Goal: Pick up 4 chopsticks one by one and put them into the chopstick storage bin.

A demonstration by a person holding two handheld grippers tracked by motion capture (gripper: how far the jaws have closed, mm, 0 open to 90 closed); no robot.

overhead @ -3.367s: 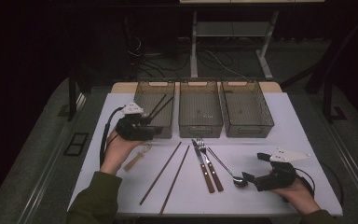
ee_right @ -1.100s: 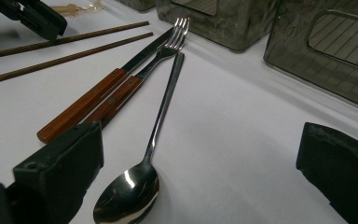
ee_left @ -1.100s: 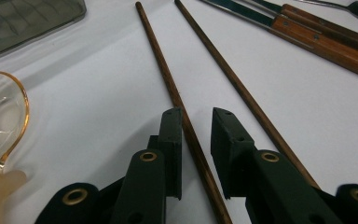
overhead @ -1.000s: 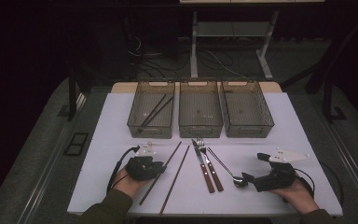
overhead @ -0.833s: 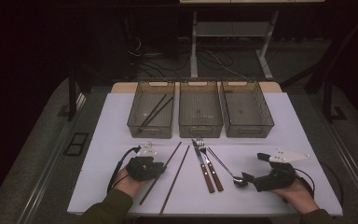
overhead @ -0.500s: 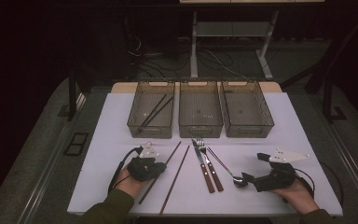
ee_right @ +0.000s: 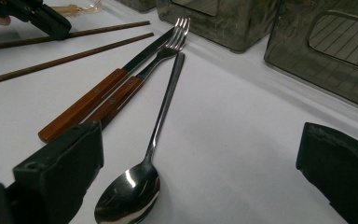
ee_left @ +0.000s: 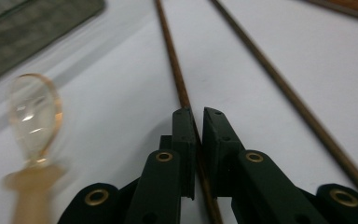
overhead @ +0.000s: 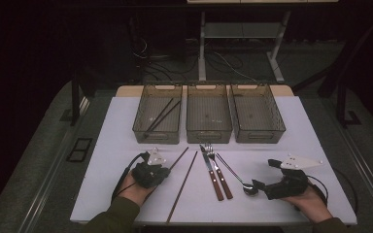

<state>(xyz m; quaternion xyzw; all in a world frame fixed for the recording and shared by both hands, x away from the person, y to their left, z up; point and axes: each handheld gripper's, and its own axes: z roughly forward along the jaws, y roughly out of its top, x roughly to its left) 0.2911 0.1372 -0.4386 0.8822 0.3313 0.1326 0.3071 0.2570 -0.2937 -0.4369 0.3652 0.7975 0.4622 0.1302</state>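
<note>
Two thin dark wooden chopsticks on the white worktop (overhead: 296,126), the left chopstick (ee_left: 177,79) pinched between the black jaws of the left gripper (ee_left: 196,116), jaws just closing on it, pads pressed against the round brown shaft. Second chopstick (ee_left: 284,93) just beside, lying free. No readable writing or labels anywhere. Clear amber plastic spoon (ee_left: 30,116), glossy and blurred, near the left gripper. Right gripper (ee_right: 200,154) spread wide, resting low, nothing between its matte black blocks; polished steel spoon (ee_right: 154,140) with its oval bowl lying between them on the worktop. Wood-handled knife (ee_right: 102,93) and fork (ee_right: 135,84) side by side, touching, rivets in the reddish handles. Three smoky translucent bins (overhead: 209,114) in a row behind, ribbed floors; two dark chopsticks (overhead: 161,116) leaning in the left one.
</note>
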